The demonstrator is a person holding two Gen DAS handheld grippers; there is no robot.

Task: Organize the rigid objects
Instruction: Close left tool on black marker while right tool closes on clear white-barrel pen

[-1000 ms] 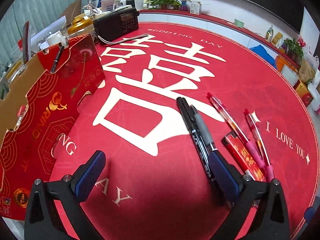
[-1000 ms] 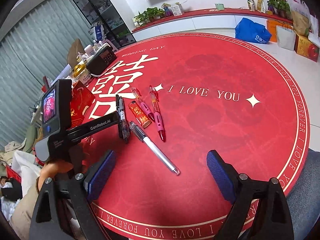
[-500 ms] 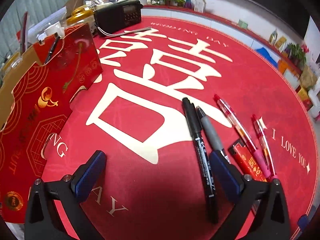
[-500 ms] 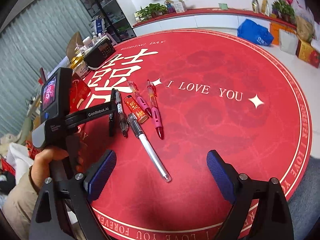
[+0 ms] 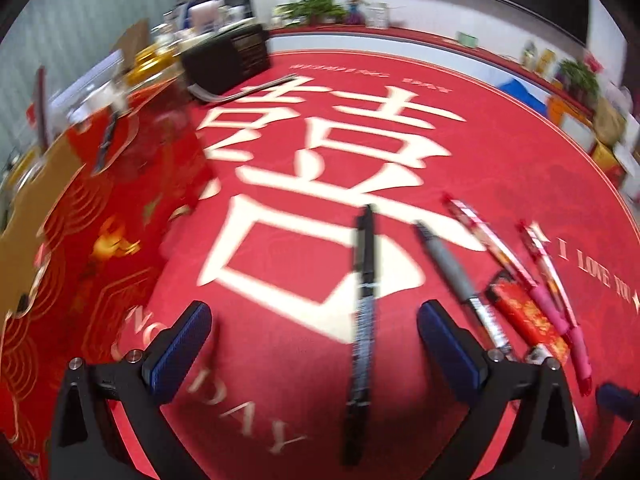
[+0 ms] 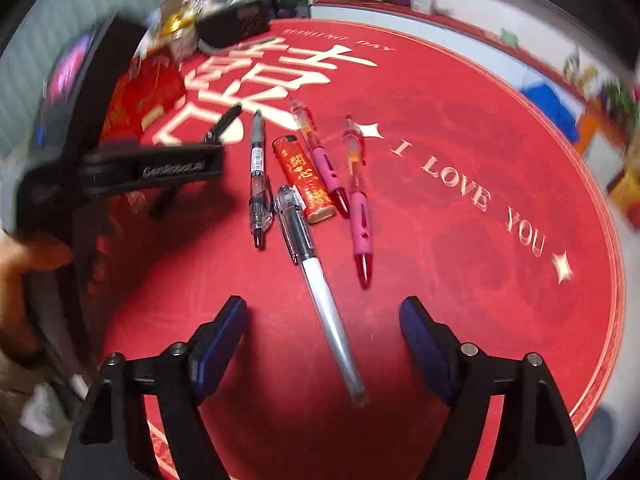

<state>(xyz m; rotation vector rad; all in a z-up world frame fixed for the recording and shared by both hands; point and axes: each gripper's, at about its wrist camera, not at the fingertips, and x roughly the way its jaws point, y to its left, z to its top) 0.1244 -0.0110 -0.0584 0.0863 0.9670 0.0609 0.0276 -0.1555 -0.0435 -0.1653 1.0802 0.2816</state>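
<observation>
In the blurred left wrist view the left gripper [image 5: 310, 338] stands wide with a black marker [image 5: 362, 332] between its jaws untouched, while the right wrist view shows the right gripper [image 6: 322, 344], jaws just narrowing yet apart, astride a white pen [image 6: 320, 284] at lower centre, its maker's lettering unreadable.

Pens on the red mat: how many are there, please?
5: black marker leftmost, grey pen next, white pen nearest, pink pen beside the lighter, second pink pen rightmost.

I've brought the right gripper [image 6: 320, 340] down over the white pen [image 6: 320, 292], jaws just narrowing, pen untouched between them
</observation>
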